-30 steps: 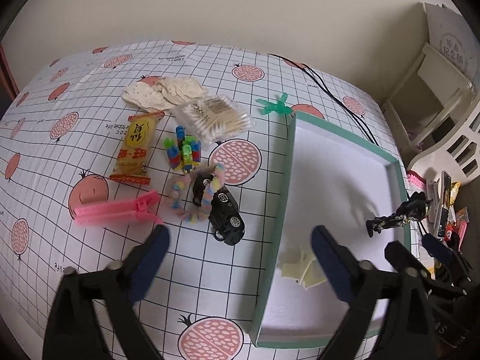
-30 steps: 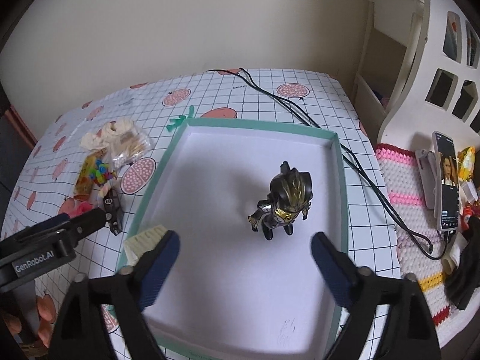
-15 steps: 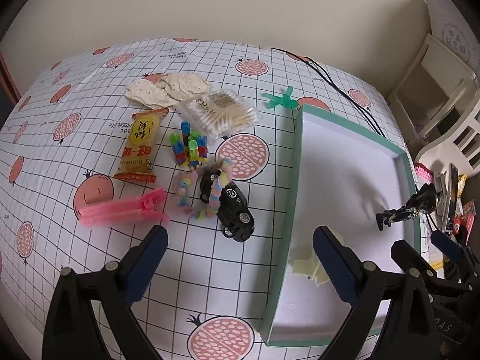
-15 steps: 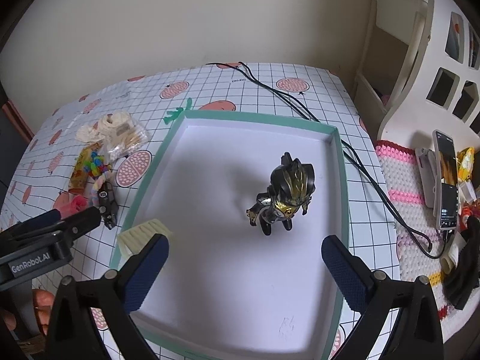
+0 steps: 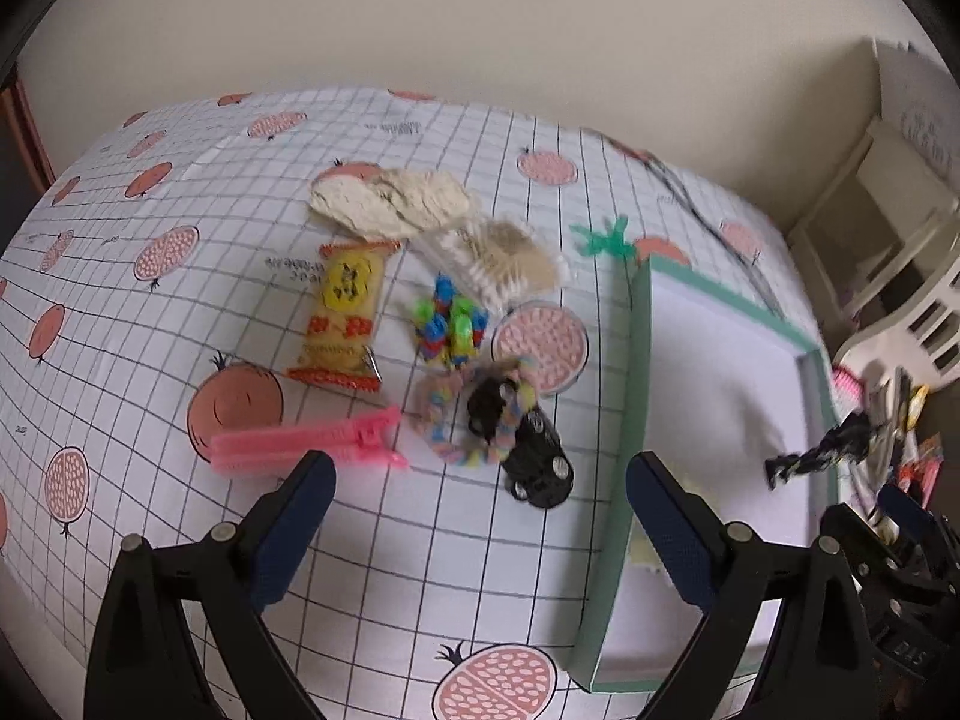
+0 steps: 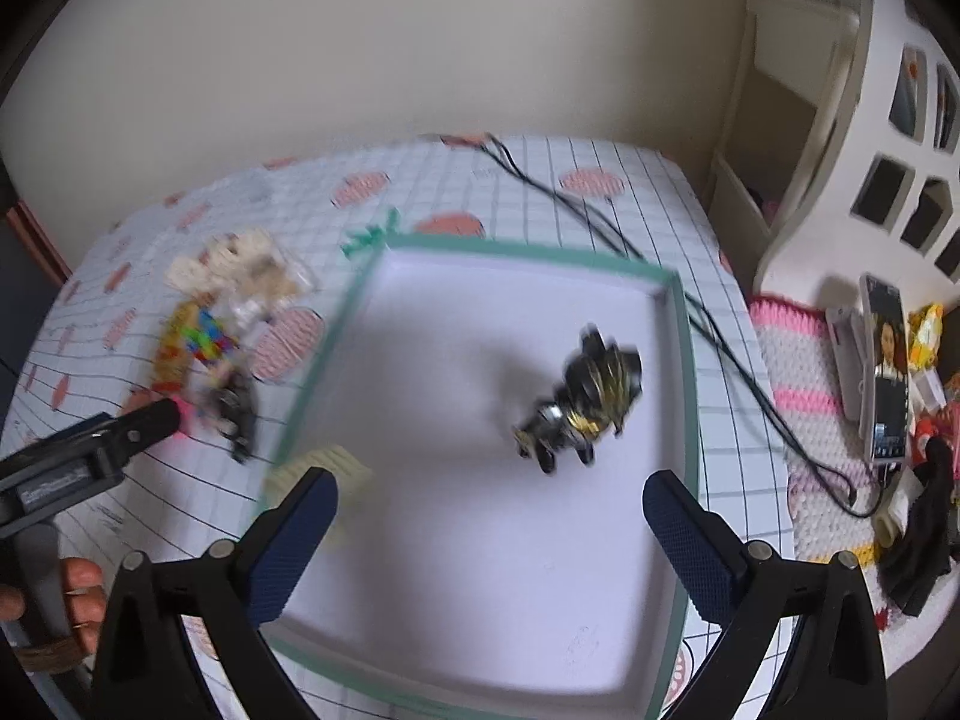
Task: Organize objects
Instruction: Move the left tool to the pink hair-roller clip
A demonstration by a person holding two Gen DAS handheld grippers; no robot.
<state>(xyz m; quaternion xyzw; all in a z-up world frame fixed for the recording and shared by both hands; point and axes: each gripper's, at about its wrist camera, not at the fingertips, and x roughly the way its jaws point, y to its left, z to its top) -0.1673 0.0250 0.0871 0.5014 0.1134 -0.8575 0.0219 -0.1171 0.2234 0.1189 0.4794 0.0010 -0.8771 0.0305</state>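
Though unheld, figurine point(image 6: 579, 402) beyond right hand-held gripper point(image 6: 489, 501)

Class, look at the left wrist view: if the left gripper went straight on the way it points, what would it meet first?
Probably the black toy car, with the pastel bead bracelet draped over its far end; depth is unclear.

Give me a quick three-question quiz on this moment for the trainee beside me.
1. True or false: the black-and-gold figure stands inside the green-rimmed tray.
2. Which lies nearest the tray's rim: A) pink clip B) black toy car C) yellow snack packet?
3. Fill in: both grippers, left gripper and right gripper, hold ____.

Key: 1 true; 2 B; 3 nothing.
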